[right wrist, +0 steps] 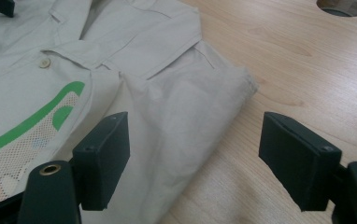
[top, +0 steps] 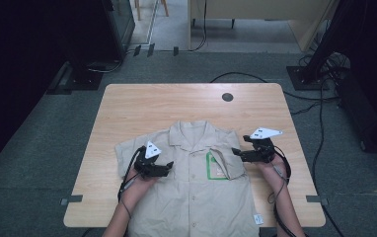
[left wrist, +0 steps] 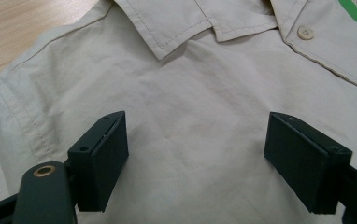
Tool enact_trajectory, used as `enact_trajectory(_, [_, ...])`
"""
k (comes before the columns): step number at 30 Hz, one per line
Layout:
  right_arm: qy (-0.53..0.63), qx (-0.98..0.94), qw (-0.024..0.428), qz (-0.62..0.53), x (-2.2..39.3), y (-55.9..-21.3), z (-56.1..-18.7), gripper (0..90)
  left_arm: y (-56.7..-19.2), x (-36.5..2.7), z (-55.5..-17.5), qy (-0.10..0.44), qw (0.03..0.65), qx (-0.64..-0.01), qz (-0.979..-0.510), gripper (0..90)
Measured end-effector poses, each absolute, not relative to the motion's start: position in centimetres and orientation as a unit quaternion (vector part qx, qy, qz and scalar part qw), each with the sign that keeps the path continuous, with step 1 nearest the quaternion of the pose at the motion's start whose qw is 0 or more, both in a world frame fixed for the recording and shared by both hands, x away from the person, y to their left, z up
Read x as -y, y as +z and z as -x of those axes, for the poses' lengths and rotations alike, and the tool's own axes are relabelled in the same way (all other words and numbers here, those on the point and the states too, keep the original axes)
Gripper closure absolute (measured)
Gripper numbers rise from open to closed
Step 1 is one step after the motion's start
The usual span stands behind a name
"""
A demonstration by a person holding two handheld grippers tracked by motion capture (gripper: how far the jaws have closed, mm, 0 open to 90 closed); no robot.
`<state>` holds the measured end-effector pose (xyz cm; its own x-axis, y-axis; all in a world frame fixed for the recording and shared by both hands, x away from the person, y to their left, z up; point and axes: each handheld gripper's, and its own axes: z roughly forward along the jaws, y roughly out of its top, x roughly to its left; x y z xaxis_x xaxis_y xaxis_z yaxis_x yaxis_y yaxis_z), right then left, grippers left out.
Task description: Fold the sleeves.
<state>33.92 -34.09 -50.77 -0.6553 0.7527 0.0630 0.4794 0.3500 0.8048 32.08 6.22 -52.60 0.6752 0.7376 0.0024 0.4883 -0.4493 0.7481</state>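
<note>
Shirt [top: 196, 182] lies face up on the table [top: 127, 108], collar toward the far edge, hem hanging off the near edge between my forearms. Beige, short-sleeved, buttoned down the front.

Fold so far: the sleeve side under my right hand is turned in over the chest. In the right gripper view that fold [right wrist: 200, 126] is a soft rounded edge running along bare wood, with the inner mesh and green lining [right wrist: 22, 130] showing where the cloth is flipped over. The other sleeve [top: 127, 150] is flat and spread toward the left edge, not yet turned in. The body is at full length, no crosswise fold yet.

My left gripper [top: 169, 167] hovers low over the chest panel below the collar [left wrist: 186, 32]; jaws wide apart, plain cloth between them, nothing pinched.

My right gripper [top: 237, 153] sits at the folded side, pointing inward; jaws spread wide, one over the folded cloth and one over the table, gripping nothing. Whether the pads brush the cloth I cannot tell.

Judgement: early going, roughly one side fold of several done. Left to do: turn in the left sleeve side, then fold the body up from the hem.

Cable hole [top: 227, 97] near the far edge, well clear of the shirt.
</note>
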Motion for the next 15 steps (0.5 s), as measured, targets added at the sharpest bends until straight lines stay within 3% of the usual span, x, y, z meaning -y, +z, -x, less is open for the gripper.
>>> enact_trajectory(15, [0.414,-0.800,0.168,-0.401,35.5,-51.2,-34.0,24.0,-52.6,-6.2,-32.1,0.165,0.376,-0.363,-0.837,21.8])
